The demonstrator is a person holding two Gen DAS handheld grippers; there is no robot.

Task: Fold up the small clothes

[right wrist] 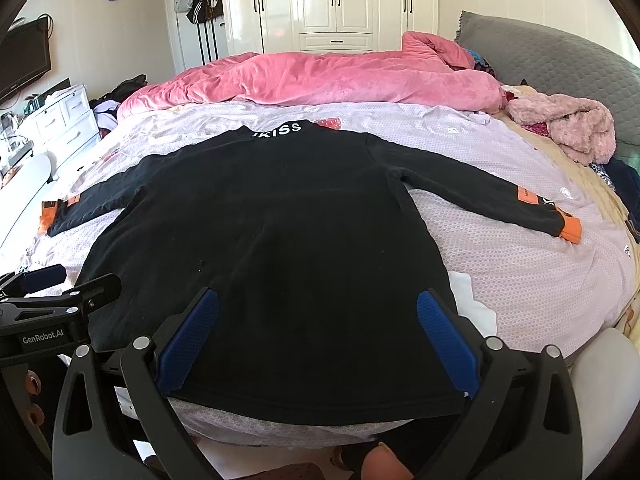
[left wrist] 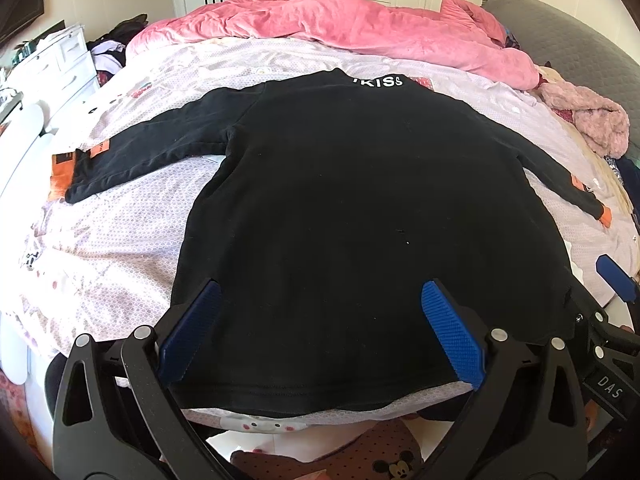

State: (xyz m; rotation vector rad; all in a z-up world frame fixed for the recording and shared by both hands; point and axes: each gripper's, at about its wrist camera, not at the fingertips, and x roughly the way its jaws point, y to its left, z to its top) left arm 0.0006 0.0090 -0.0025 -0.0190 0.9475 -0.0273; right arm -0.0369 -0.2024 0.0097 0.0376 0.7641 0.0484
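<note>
left gripper (left wrist: pixel 320 308): wide open, hovering over the hem on the left side, nothing pinched yet

right gripper (right wrist: pixel 318 306): same deal, spread wide over the hem's right side

shirt (right wrist: pixel 256 240): black, flat on the bed (right wrist: pixel 520 280), back up, collar at the far end, hem (right wrist: pixel 320 406) nearest

sleeves: both out sideways, left sleeve (left wrist: pixel 132 152) and right sleeve (right wrist: pixel 480 192), orange cuffs

tip: I'd fold one sleeve in first, pinching one layer only and keeping the body flat

watch out: bedsheet's loose, easy to snag along with the shirt
</note>
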